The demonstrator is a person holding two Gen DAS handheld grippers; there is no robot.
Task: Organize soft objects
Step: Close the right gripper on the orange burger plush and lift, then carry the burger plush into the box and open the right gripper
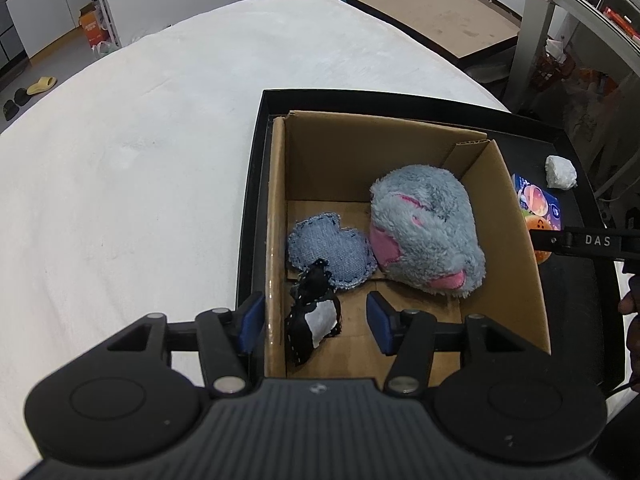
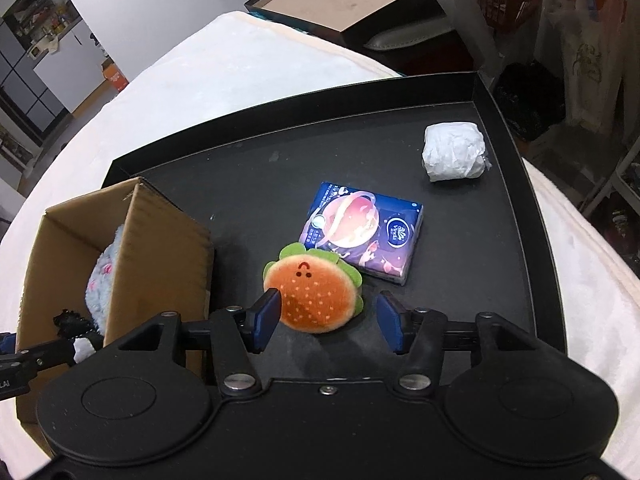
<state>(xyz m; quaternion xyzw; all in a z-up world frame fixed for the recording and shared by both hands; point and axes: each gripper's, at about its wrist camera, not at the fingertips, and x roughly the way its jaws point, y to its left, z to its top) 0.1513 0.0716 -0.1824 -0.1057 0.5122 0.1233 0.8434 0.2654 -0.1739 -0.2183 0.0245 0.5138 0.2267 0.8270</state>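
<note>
Three soft things sit inside the cardboard box (image 1: 400, 152): one big grey and pink plush (image 1: 426, 232) against the right wall, one denim heart cushion (image 1: 328, 254) beside it and touching it, and one black and white fabric piece (image 1: 314, 320) lying against the heart's near edge by the left wall. The left gripper (image 1: 316, 324) hangs over the box's near-left corner, jaws spread wide and holding nothing; one blue pad is outside the left wall, the other inside, with the black and white piece between them.

Over on the black tray (image 2: 400, 120), three more items are out in the open: one burger plush (image 2: 314, 294), one tissue pack (image 2: 362, 232) just behind it and overlapped by its lettuce edge, and one white wrapped bundle (image 2: 454, 152) well apart near the far right corner. The right gripper (image 2: 328, 320) is wide open around the burger, the left pad at its side, the right pad clear of it, nothing clamped.

One tray, one box, both on a white fluffy cover (image 1: 140, 160). Behind it are a flat brown board (image 1: 432, 12), white cabinets (image 1: 44, 4) and a yellow slipper (image 1: 40, 85) on the floor.
</note>
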